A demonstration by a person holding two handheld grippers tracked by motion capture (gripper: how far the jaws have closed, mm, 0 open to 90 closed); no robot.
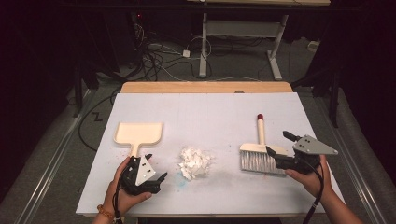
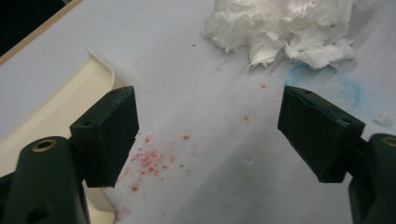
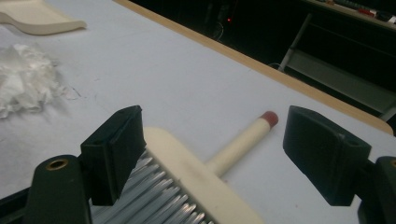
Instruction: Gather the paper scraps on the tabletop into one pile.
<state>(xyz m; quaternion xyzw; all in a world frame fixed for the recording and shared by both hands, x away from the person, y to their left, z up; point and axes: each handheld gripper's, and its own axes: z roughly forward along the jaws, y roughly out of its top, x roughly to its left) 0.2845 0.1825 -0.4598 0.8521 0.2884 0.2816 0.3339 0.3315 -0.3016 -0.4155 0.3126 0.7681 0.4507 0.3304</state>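
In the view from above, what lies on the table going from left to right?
Cream dustpan → left tongs → crumpled white paper → brush → right tongs, jaws open, around the brush head.

High view looks down on table; both gripper views sit low, sharing tissue wad.

Left hand low at the near edge, holding the left gripper with jaws wide apart, right hand at the right side, right gripper pointing left, jaws wide apart, nothing pressed between them
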